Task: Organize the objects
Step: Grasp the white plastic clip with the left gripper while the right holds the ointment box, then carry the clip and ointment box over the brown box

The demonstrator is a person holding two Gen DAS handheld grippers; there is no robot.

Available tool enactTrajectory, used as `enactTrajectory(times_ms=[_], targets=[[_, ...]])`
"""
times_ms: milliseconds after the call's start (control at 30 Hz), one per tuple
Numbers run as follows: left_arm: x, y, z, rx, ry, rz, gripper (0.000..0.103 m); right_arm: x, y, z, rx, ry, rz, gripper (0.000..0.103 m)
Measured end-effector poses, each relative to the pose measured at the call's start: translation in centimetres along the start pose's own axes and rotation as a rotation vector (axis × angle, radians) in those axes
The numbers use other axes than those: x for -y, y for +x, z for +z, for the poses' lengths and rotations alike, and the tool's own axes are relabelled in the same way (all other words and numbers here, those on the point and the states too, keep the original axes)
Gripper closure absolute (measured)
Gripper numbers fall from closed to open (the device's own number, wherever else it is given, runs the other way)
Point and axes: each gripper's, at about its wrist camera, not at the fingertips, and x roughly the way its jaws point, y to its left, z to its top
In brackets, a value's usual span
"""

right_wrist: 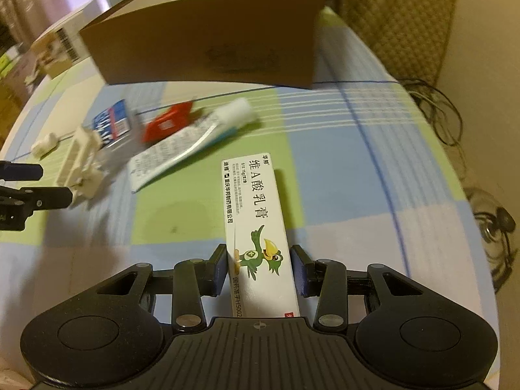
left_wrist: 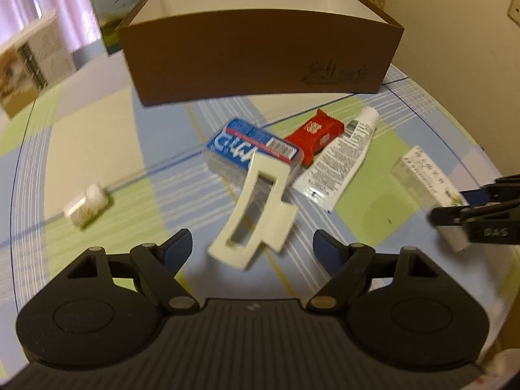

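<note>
The left wrist view gives the open top and white inside of the brown cardboard box (left_wrist: 260,55), which stands at the far side of the checked green, blue and cream tablecloth (left_wrist: 97,149), and it alone catches the small white bottle (left_wrist: 86,206) lying on its side well off to the left. The right wrist view alone reads the print: a long white ointment carton with a green cartoon bird (right_wrist: 260,240) and, past the table edge, a quilted tan chair back (right_wrist: 396,22) with dark cables below it. Both grippers tilt steeply down at the table. The left gripper (left_wrist: 252,243) hangs over the cream plastic hair claw clip (left_wrist: 253,208), jaws wide apart, the clip's near end lying between the fingertips and touching neither. That clip leans on the blue rectangular gum pack (left_wrist: 252,146), which sits just beside the red foil snack wrapper (left_wrist: 313,136) and the white printed squeeze tube (left_wrist: 341,159), all in a loose cluster in front of the box. The right gripper (right_wrist: 258,269) straddles the carton's near end, jaws narrowed close to its two long sides; whether the pads actually press it I cannot tell. The carton lies flat on the cloth, right of the cluster.
</note>
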Motion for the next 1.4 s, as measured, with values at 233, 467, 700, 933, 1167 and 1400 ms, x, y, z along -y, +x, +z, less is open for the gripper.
enactTrajectory(times_ms=[233,467,700,933,1167,1400], targets=[[0.9,1.9,0.6,0.033,0.109,0.018,0.046,0.5,-0.4,-0.7,0.012,0.009,-0.003,0.065],[1.4,1.9,0.5,0.020,0.123,-0.016,0.062,0.6,-0.4,-0.8,0.016,0.007,0.001,0.065],[0.9,1.3,-0.2,-0.104,0.050,-0.029,0.065,0.6,-0.3,-0.6,0.018,-0.003,-0.003,0.065],[0.1,1.0,-1.5,-0.140,-0.015,-0.030,0.066,0.3,0.0,-0.2,0.033,-0.031,-0.010,0.065],[-0.2,1.3,-1.9,-0.139,-0.045,-0.033,0.064,-0.3,0.4,-0.1,0.043,-0.090,-0.029,0.065],[0.0,1.4,-1.7,-0.139,-0.042,-0.018,0.065,-0.7,0.5,-0.3,0.044,-0.138,-0.038,0.065]])
